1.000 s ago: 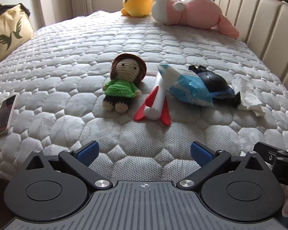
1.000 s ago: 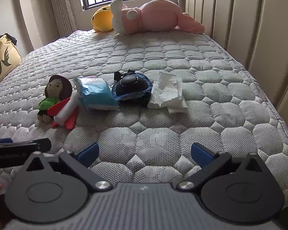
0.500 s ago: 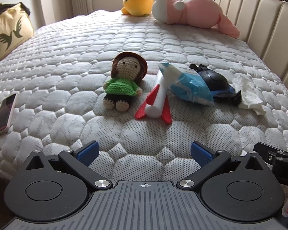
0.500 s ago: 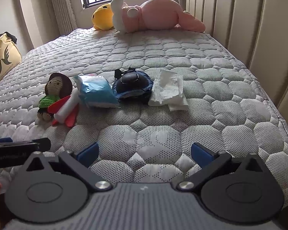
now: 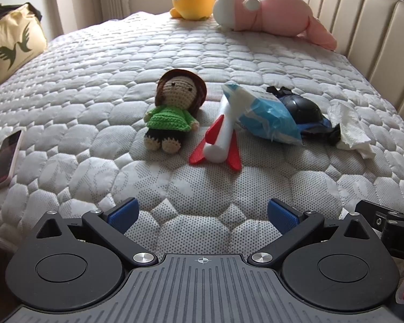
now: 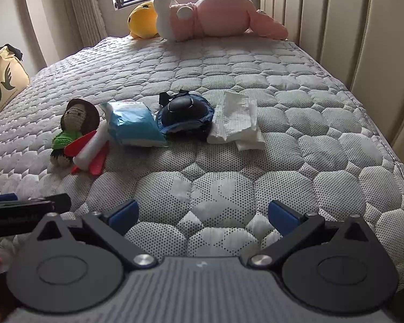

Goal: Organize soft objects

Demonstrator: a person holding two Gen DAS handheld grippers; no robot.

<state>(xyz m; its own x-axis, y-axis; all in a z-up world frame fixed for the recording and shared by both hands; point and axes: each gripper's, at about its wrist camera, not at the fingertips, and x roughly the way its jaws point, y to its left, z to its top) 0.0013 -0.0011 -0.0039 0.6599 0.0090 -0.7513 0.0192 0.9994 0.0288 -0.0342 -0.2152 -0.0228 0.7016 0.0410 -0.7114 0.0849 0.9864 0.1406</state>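
The left tool (image 5: 201,216) is wide open and holds nothing; its blue fingertips (image 5: 122,213) hang above the near part of the bed (image 5: 94,86). The right tool (image 6: 202,216) is also spread wide and empty, above the same quilted cover, and a part of it shows at the right edge of the left wrist view. On the bed, in a row across the middle, lie the soft things. A crochet doll (image 5: 175,113) with brown hair and a green sweater lies on its back at the left end. Just beside it is a foam rocket (image 5: 220,138), white with red fins, and its nose goes under a blue tissue pack (image 5: 264,114). The pack leans against a dark blue cap (image 5: 304,113), and at the right end a white paper towel (image 5: 350,129) touches the cap. Far behind, near the window, a yellow plush toy (image 5: 194,0) and a pink plush toy (image 5: 272,13) lie together. A phone (image 5: 6,160) lies near the left edge of the bed, well apart from the row. A beige bag (image 5: 12,43) with a green bird print stands beside the bed on the left.
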